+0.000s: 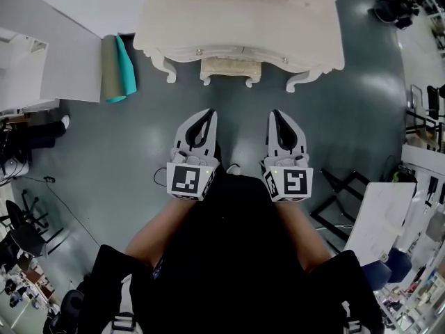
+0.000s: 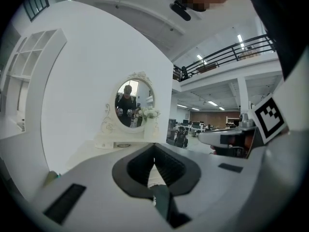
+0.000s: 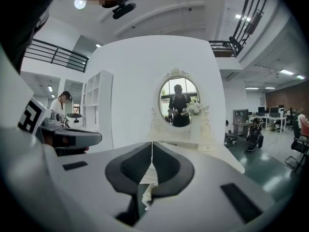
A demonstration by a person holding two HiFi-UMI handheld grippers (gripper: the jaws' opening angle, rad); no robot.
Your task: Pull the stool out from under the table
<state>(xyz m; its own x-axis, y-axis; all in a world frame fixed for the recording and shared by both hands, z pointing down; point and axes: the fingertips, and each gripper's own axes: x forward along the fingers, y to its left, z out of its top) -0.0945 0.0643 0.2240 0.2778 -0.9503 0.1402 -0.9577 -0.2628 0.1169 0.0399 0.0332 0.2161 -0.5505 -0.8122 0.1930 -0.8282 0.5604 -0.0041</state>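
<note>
Bare floor lies open up to the stool. The tabletop overhangs it, curved legs flanking both sides; rolled mats lie well left.

Stool: the cream cushioned stool is mostly hidden under the cream carved counter.
Counter: its far part is cut off by the top edge.

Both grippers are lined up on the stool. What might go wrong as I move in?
The left gripper and right gripper are both shut and empty; unless they open first, they may just shove the stool deeper under the table. The stool sits tucked between the table's curved front legs, so an uneven pull might snag it on one.
</note>
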